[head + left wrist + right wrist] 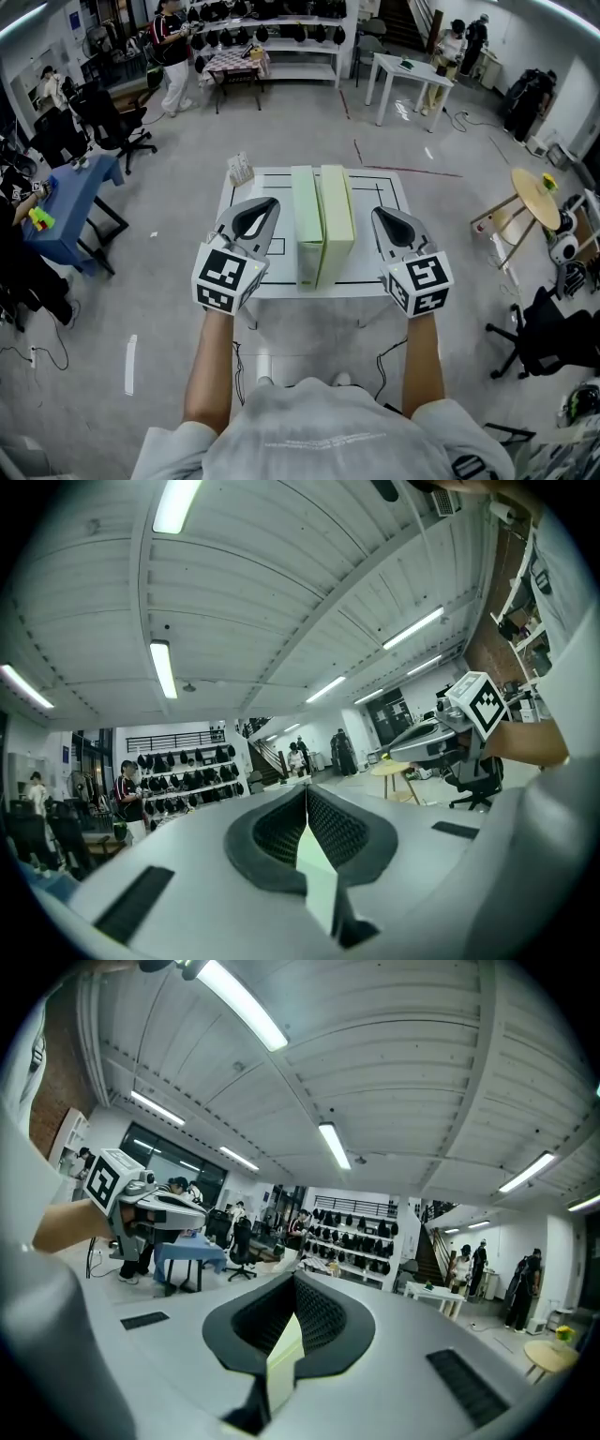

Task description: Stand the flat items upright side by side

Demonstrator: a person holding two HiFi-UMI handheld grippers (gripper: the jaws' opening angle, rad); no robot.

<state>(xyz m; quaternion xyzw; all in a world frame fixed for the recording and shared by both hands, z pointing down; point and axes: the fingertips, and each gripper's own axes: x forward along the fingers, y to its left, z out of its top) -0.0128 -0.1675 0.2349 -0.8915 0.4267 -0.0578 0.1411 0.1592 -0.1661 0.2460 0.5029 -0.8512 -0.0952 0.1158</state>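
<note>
Boxes (335,216), pale green, stand upright and touching side by side at the tabletop (386,192) centre, reaching its near edge. Left claw (269,203) and right claw (379,214) flank them, both pinched closed, empty.

Your head camera looks steeply down from above onto the counter (389,192), the left hand-held gripper (267,206) and the right hand-held gripper (380,214). Each gripper camera rides close behind its own jaws, facing level across the room, its partner at the edge. All three views share the far wall shelves (300,42).
</note>
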